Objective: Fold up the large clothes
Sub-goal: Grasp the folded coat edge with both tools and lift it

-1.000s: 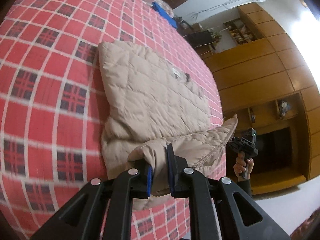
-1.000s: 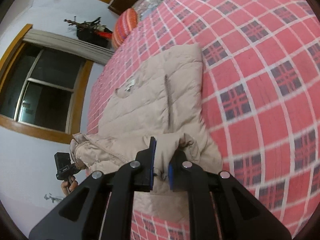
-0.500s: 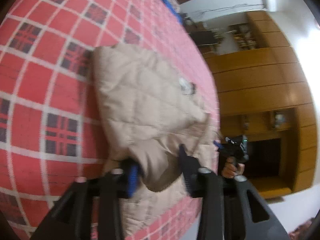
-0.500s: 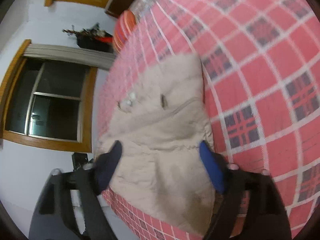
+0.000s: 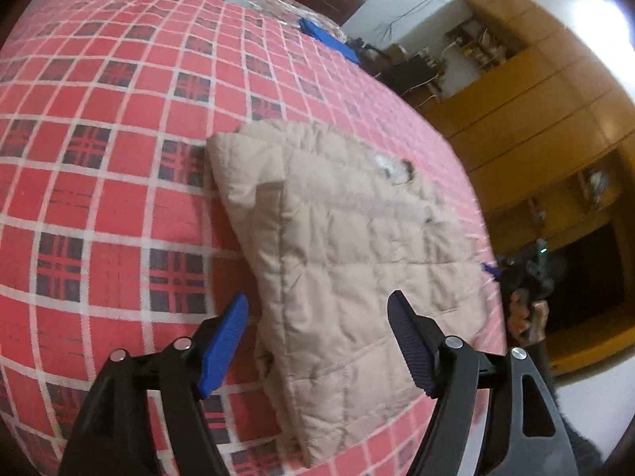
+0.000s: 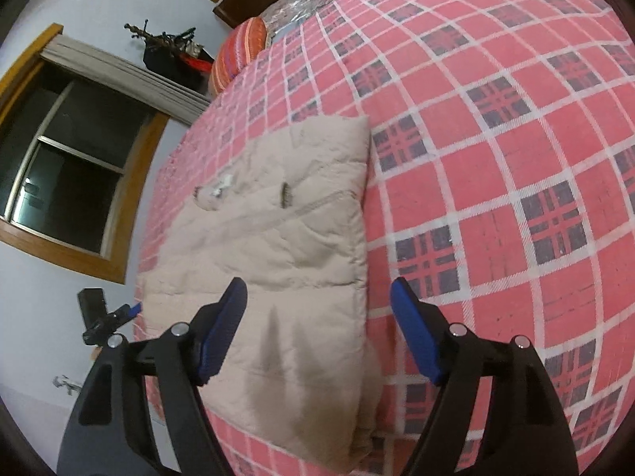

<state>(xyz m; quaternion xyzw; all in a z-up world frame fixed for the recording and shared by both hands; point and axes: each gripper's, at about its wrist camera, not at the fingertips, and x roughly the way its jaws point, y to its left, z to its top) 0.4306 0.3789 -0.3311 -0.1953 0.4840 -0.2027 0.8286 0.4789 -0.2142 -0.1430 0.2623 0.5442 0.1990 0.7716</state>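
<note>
On the red plaid bedspread (image 5: 103,206), near its front edge, the beige quilted jacket (image 5: 349,246) lies folded into a thick rectangle. My left gripper (image 5: 317,341) and right gripper (image 6: 317,329) hover above its near corners, jaws wide apart, holding nothing. A striped cushion (image 6: 238,55) and a blue item (image 5: 329,37) lie well apart; nothing blocks me.

Both tools look alike: the left gripper (image 5: 317,341) and the right gripper (image 6: 317,329) each have two black angular plastic arms with triangular cut-outs, silver round screw heads at the joints, and ribbed blue pads (image 5: 222,351) lining the fingertips. In the left view, at about three o'clock, the other gripper's black handle shows a small green light.
</note>
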